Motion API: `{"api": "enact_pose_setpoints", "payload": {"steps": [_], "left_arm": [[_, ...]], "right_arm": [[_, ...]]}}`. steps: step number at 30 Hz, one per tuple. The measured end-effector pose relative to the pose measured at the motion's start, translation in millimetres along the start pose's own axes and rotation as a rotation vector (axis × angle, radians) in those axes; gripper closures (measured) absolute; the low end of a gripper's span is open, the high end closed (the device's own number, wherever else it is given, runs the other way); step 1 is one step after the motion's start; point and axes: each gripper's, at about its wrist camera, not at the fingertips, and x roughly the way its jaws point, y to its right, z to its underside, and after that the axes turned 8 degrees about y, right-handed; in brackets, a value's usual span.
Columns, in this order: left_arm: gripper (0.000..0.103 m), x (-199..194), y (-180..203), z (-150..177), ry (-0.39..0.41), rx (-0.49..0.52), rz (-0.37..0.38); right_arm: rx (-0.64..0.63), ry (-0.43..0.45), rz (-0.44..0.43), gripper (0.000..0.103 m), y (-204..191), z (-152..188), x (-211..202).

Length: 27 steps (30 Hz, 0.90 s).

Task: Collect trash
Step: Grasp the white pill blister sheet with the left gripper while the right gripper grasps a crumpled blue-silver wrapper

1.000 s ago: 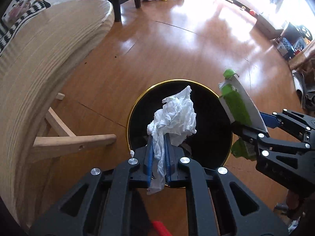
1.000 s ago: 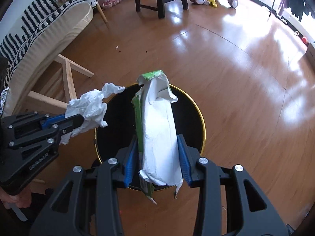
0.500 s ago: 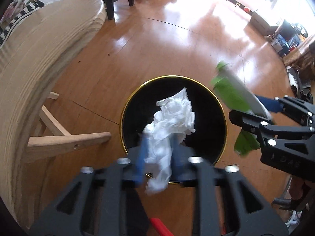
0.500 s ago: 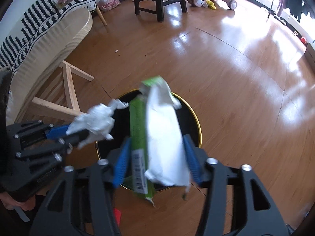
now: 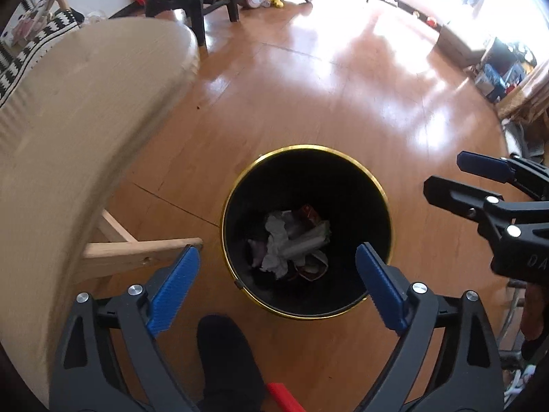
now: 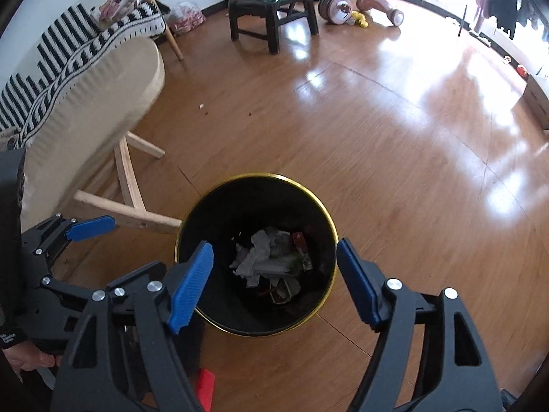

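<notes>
Trash (image 5: 291, 243) inside bin (image 5: 236, 189), tools spread wide

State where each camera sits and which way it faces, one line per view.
Left wrist: sits on the left tool, facing down past its open blue fingers into the trash bin; the right tool shows at the right edge.
Right wrist: sits on the right tool, facing down at the bin; the left tool and hand show at left.
Shared: the bin, the crumpled trash inside, the wooden floor.
</notes>
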Motion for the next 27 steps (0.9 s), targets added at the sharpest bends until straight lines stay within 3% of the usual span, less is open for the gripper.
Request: {"api": "enact_pose_setpoints", "payload": {"steps": [4,7,11,13,17,21,24,27], "left_arm": [[0.013,-59,-21,-7,0.106,-0.034,0.013],[0.011,-124,-58,-3,0.239,-0.021,-0.031],[0.01,-201,-123,27,0.348,-0.025,-0.178],[0.009,-238,-166,55,0.382,-0.032,-0.262],[0.009,-293,-257,121,0.388,-0.108,-0.476],[0.009,-321,-330,178,0.37,-0.193,-0.589],[0.009,-334,-385,213,0.384,-0.304,-0.639],[0.009,-331,-434,241,0.393,-0.459,-0.583]], "right_arm": [[-0.054,0.084,0.021,0.027,-20,-21,-45],[-0.107,0.151,-0.006,0.025,-58,-37,-74],[-0.196,0.209,-0.107,0.024,-142,-53,-99],[-0.252,0.217,-0.19,0.023,-202,-55,-105],[-0.339,0.195,-0.336,0.022,-308,-50,-100],[-0.424,0.14,-0.452,0.022,-419,-35,-82],[-0.453,0.089,-0.5,0.022,-481,-30,-60],[-0.453,0.052,-0.501,0.023,-524,-27,-33]]}}
